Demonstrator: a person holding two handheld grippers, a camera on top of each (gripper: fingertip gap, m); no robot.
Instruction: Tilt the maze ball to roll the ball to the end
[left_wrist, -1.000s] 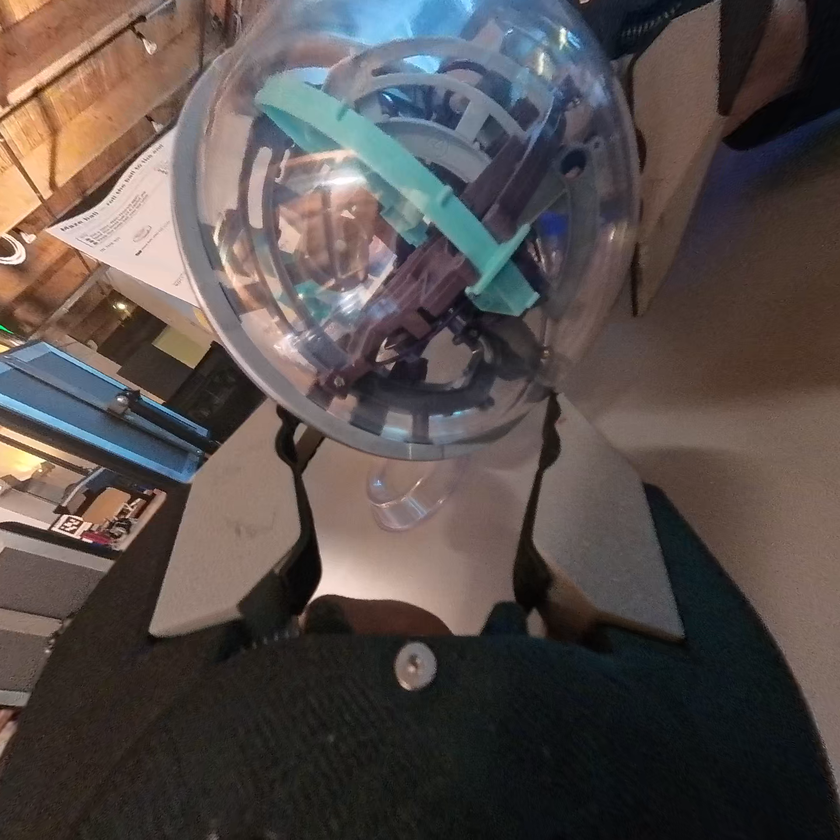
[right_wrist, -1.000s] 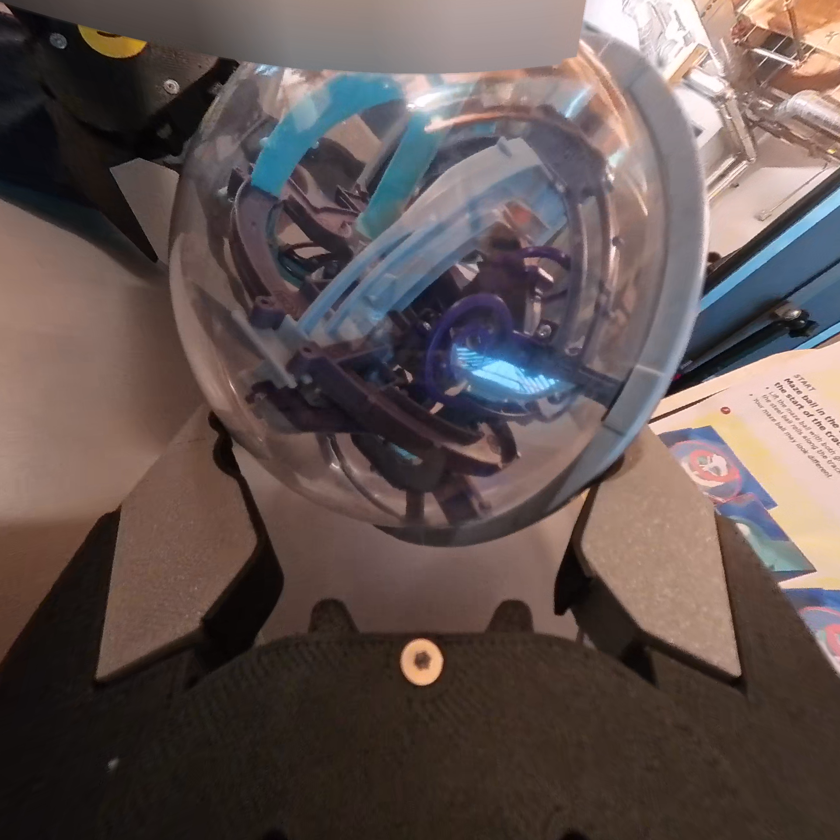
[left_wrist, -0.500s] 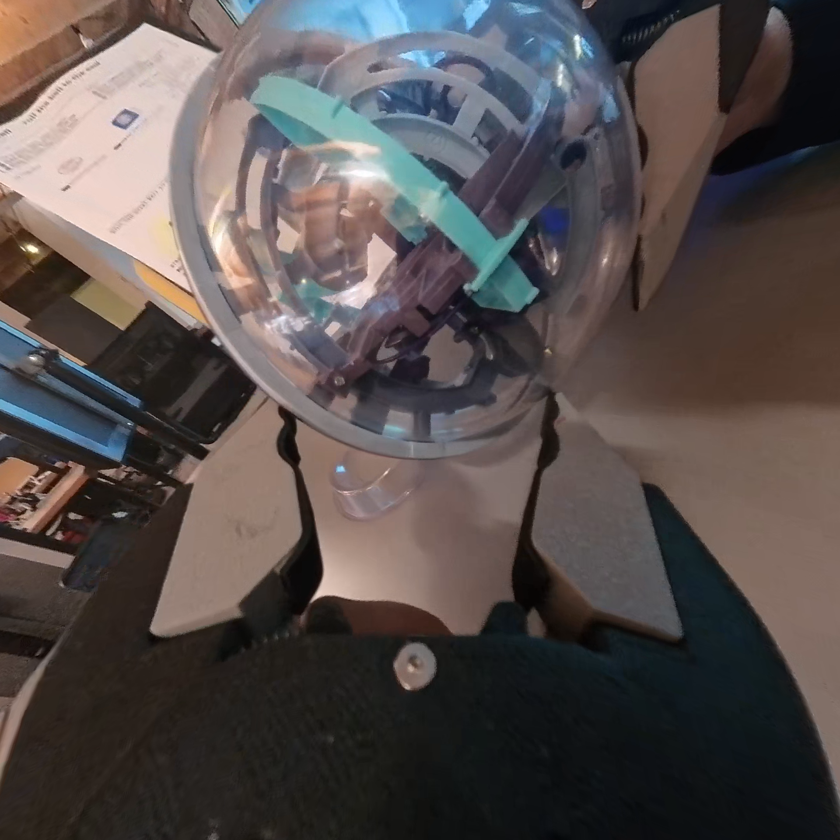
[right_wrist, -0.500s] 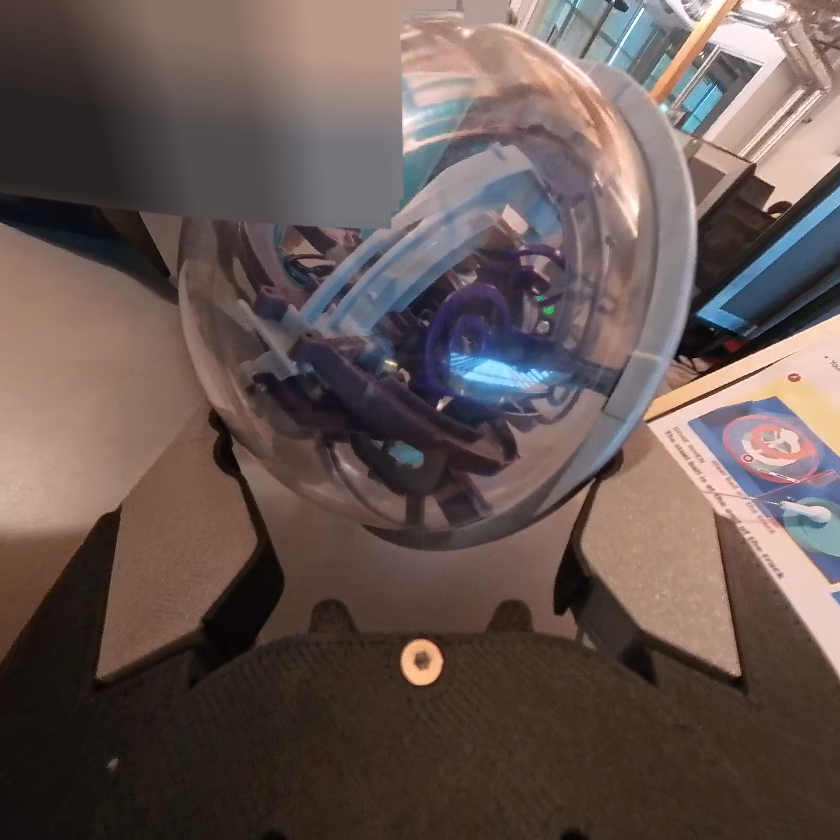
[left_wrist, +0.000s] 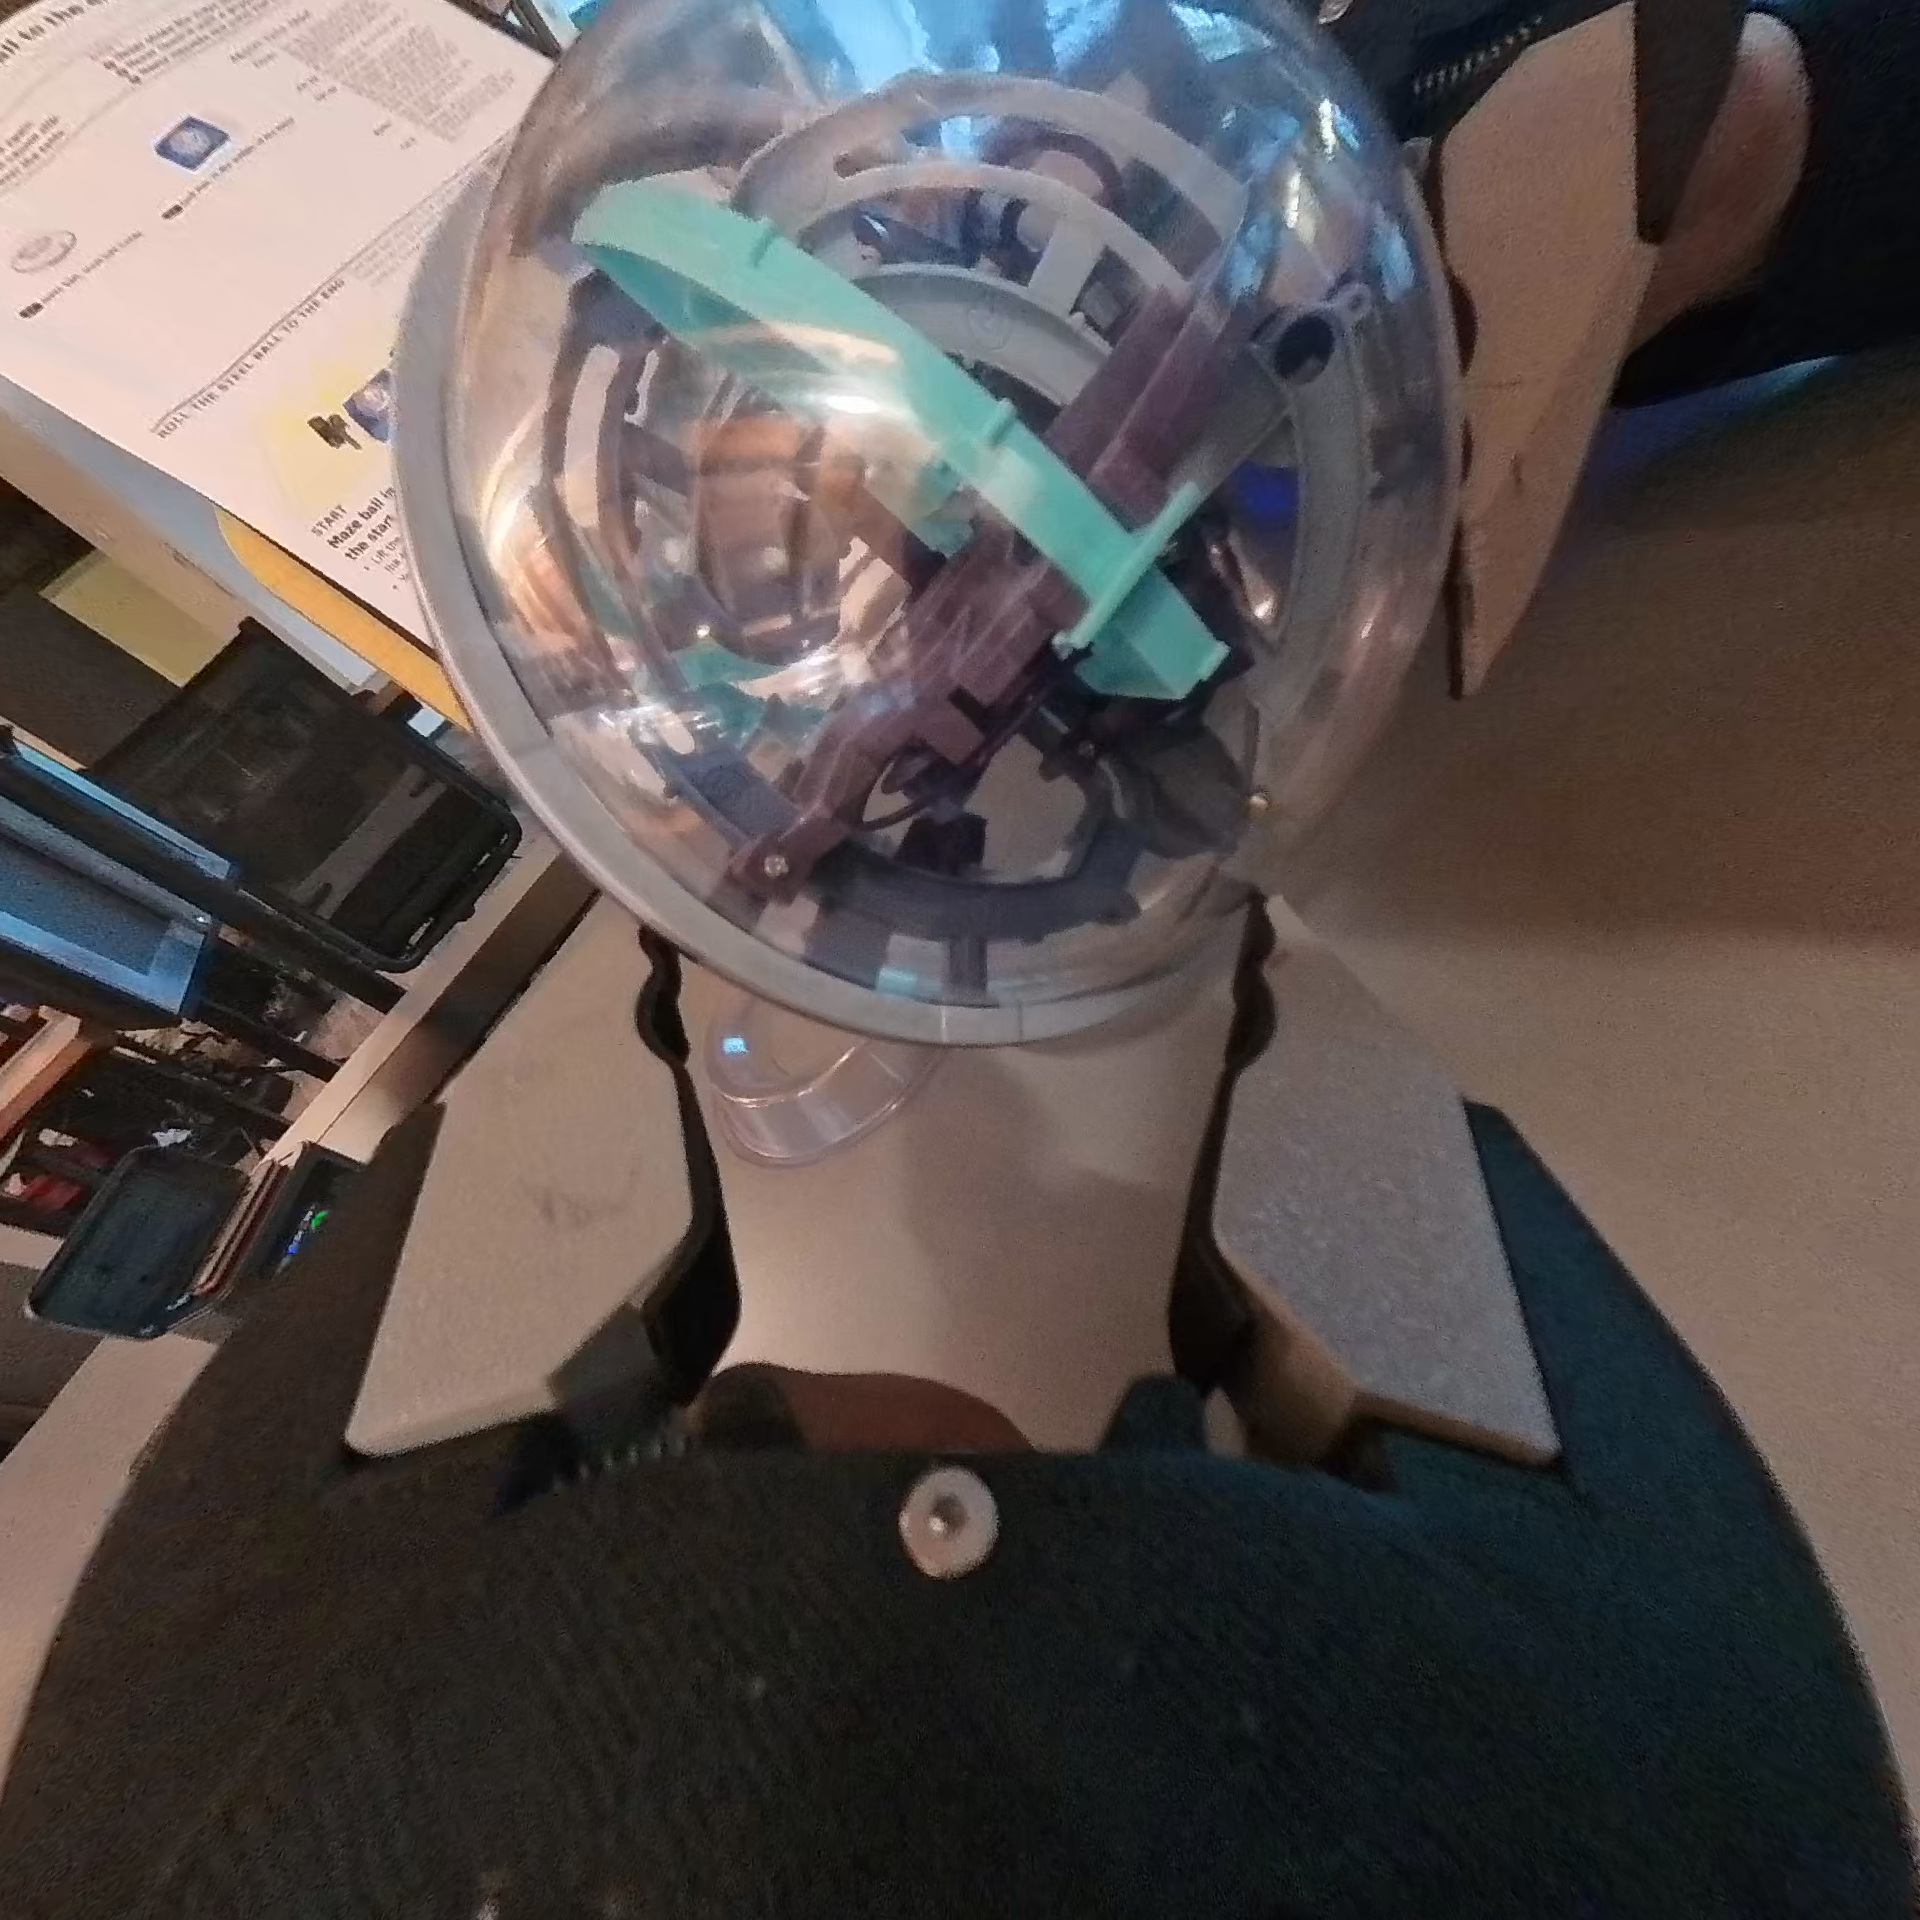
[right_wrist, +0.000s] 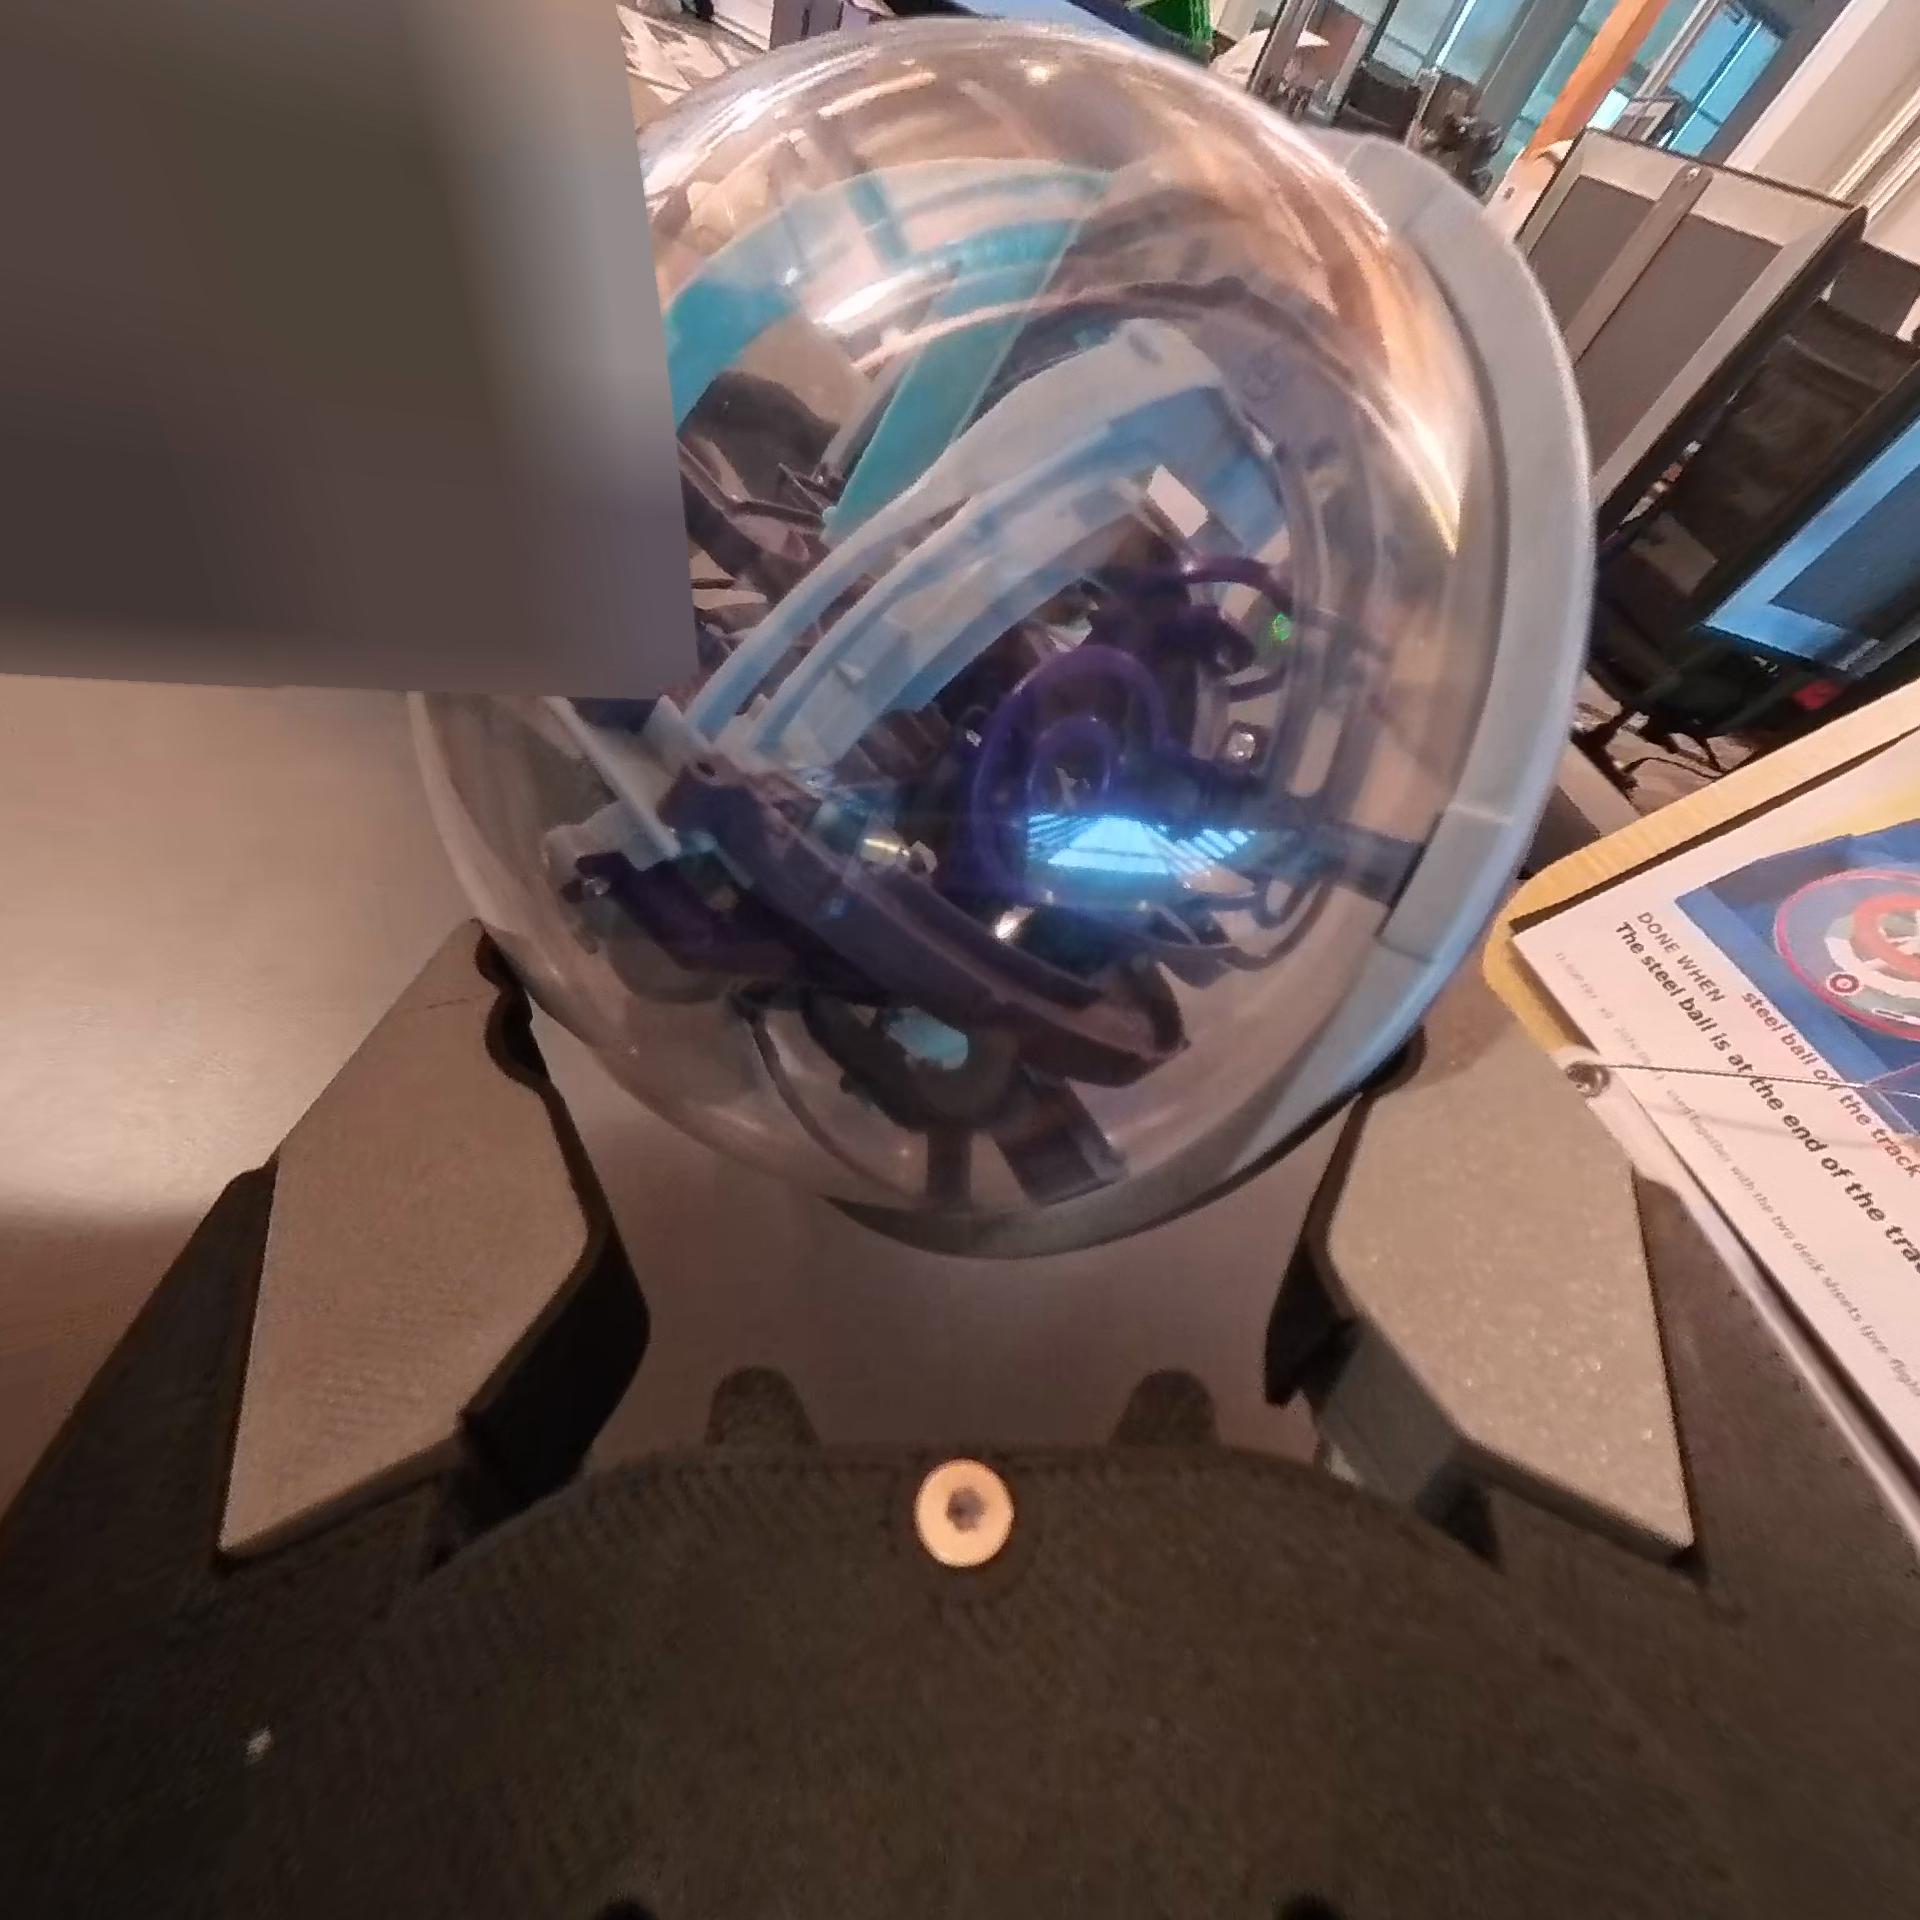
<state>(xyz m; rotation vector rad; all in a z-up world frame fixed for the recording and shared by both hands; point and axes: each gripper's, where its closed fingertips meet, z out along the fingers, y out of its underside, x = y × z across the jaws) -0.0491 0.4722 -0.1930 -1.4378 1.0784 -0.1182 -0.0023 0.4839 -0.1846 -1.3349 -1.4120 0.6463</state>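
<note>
1. Above the tabletop (left_wrist: 1662, 831), the maze ball (left_wrist: 914, 499) is being held clear of the surface, pinched between the left gripper (left_wrist: 951, 977) and the right gripper (right_wrist: 935, 1039), each with its jaws clamped on the sphere's lower curve.
2. Over the last second the whole view is swinging: the sheet (left_wrist: 208, 208) at the tabletop's far edge is now filling more of the left view, so the sphere is being tilted.
3. Inside, a small steel ball (right_wrist: 881, 850) is sitting on the dark purple track; it is probably rolling on, with the end not yet reached.
4. The clear stand (left_wrist: 800, 1091) is lying empty on the tabletop below.
</note>
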